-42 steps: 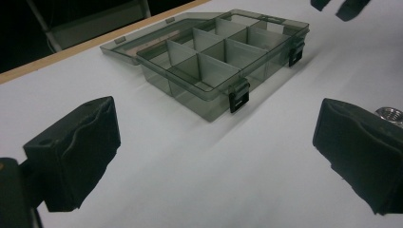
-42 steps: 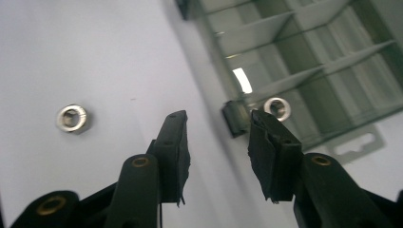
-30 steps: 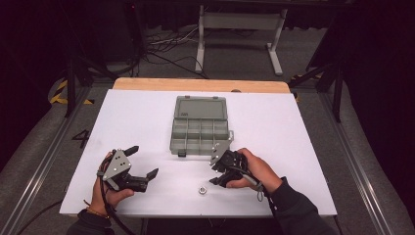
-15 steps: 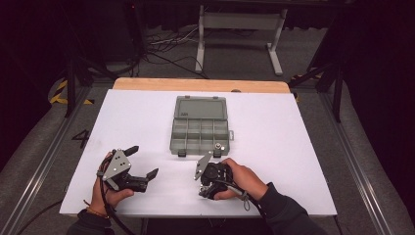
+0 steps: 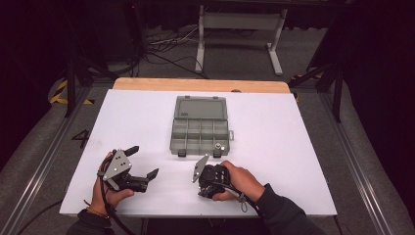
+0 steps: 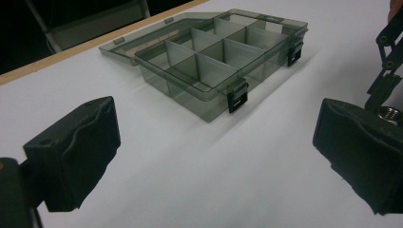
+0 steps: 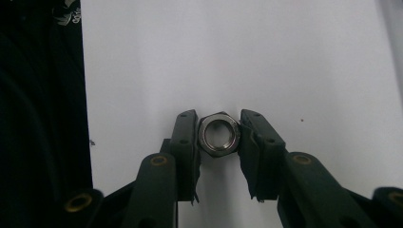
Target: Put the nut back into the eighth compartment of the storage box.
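Your right gripper (image 7: 218,135): jaws just closed, clamped on a steel hex nut (image 7: 218,134). Your left gripper (image 5: 142,164): jaws wide apart, empty.

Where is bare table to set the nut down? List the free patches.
Free: the white table right of the organizer box; the stretch left of it, above the left gripper. Crowded: the front strip where the right gripper clamps the nut.
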`<state>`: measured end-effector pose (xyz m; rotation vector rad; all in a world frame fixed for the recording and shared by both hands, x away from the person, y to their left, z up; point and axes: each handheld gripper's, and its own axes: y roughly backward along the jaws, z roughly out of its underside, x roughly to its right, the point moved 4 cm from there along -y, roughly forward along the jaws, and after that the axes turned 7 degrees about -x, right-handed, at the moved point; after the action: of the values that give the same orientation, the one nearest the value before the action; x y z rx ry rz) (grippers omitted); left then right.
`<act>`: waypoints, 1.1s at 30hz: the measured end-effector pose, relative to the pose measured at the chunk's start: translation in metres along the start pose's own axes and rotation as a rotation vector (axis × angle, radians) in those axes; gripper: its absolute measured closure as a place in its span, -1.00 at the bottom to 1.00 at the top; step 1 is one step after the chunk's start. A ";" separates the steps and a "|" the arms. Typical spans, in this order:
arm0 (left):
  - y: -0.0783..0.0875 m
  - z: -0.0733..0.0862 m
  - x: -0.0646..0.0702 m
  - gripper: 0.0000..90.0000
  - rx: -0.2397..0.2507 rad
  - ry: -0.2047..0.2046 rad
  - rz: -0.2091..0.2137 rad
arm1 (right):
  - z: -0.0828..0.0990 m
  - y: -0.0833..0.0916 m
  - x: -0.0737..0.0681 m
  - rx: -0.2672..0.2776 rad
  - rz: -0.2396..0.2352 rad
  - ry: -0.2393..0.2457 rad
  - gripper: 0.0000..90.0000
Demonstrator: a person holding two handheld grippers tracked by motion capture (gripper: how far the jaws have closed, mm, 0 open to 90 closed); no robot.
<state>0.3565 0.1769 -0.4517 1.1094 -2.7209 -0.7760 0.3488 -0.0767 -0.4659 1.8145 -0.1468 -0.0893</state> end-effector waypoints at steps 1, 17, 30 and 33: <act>0.000 0.000 0.000 -0.95 0.004 0.003 0.002 | 0.001 0.000 0.000 0.000 -0.003 -0.001 0.57; -0.001 0.000 -0.001 -0.95 0.005 0.008 0.000 | 0.007 0.012 0.009 0.018 0.018 -0.019 0.57; 0.000 0.000 0.000 -0.95 0.007 0.008 -0.002 | 0.012 0.026 0.017 0.042 0.031 -0.029 0.57; 0.000 0.000 0.000 -0.95 0.005 0.008 -0.001 | 0.014 0.030 0.020 0.047 0.040 -0.036 0.57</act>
<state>0.3564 0.1770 -0.4514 1.1127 -2.7172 -0.7644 0.3648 -0.1002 -0.4397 1.8566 -0.2120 -0.0913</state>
